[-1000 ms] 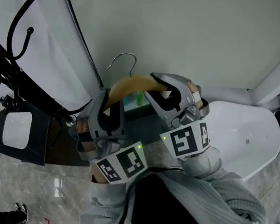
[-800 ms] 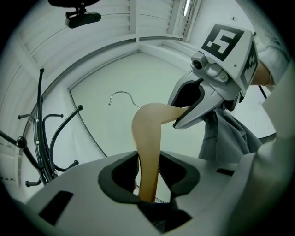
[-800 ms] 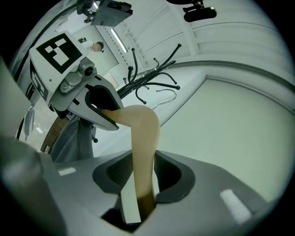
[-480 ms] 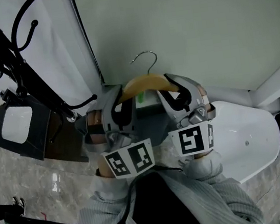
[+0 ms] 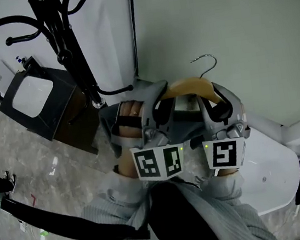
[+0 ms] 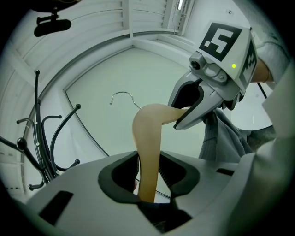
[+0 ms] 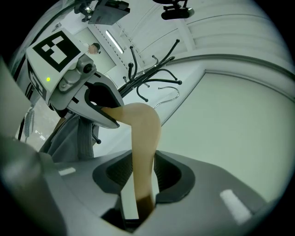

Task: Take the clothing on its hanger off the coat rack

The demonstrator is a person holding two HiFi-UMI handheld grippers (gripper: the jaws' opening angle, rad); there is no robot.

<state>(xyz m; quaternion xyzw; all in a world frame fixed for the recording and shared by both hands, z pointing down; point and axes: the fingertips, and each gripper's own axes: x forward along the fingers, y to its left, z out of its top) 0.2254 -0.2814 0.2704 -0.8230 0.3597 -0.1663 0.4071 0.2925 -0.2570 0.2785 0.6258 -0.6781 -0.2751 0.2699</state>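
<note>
The hanger [image 5: 190, 87] has been carried farther from the coat rack [image 5: 64, 40]

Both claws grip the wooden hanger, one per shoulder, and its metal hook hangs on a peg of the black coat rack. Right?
No. The head view shows the metal hook free in the air, clear of the black coat rack. The left claw and right claw do grip the wooden hanger, one per shoulder.

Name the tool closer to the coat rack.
The left tool, clamped on the wooden hanger at the end beside the black coat rack; the right tool grips the far end.
</note>
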